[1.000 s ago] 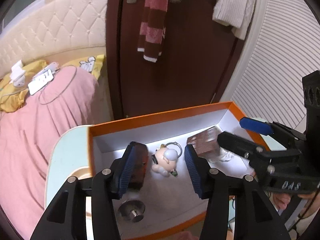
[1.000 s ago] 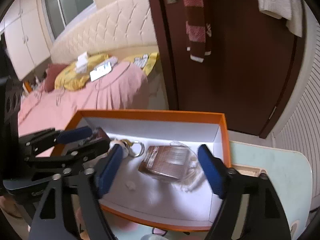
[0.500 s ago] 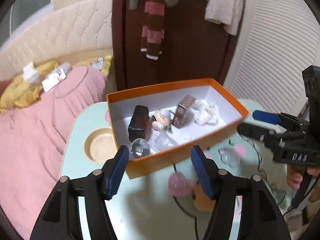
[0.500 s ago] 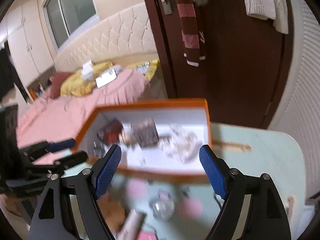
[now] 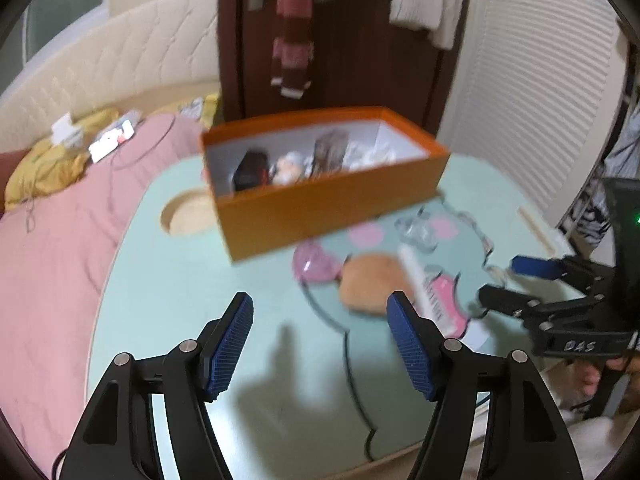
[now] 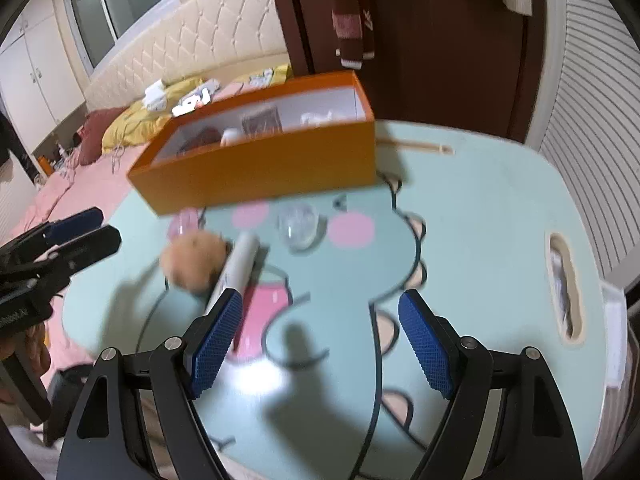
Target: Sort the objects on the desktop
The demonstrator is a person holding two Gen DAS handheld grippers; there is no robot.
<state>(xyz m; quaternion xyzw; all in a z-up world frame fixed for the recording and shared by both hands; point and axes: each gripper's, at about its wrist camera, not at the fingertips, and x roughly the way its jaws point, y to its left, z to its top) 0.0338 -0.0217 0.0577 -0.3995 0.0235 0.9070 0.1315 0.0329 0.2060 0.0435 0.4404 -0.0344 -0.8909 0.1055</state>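
Left gripper (image 5: 320,344) jaws opening, nothing between them, over bare bench (image 5: 200,280) near its front edge. Right gripper (image 6: 320,344) wide, empty, over open bench too. Box (image 5: 328,208) sits toward the far edge; puff (image 5: 372,284), tube (image 5: 424,292), clear lump (image 5: 416,232) lie just before it.

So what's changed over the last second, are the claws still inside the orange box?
No. Both have pulled back out of the orange box and now hang over the table in front of it. The left claw, which a second ago straddled the small figurine in the box, holds nothing and its jaws are opening. The right claw stays wide and empty. The box contents, fluffy ball and tube lie unchanged.
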